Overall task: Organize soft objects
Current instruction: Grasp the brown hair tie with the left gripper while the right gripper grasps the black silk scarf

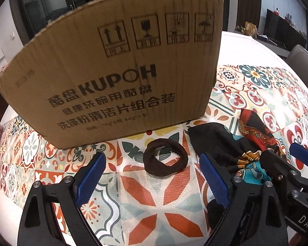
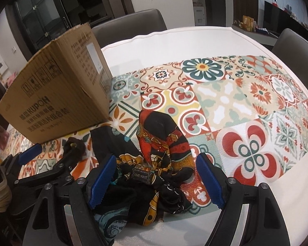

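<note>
Between the right gripper's [image 2: 156, 181] wide-apart blue fingers lies a crumpled patterned scarf [image 2: 154, 164], resting on the tiled-pattern tablecloth [image 2: 225, 102], unclamped. Left gripper [image 1: 154, 178] also stands with jaws apart, a dark brown hair tie [image 1: 165, 160] flat on the cloth just ahead, before the KUPOH cardboard box [image 1: 123, 67].

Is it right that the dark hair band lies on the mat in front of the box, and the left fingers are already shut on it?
Not quite. The left gripper is open, its fingers apart and short of the hair band, as the left wrist view shows. The band does lie on the mat in front of the box.
</note>
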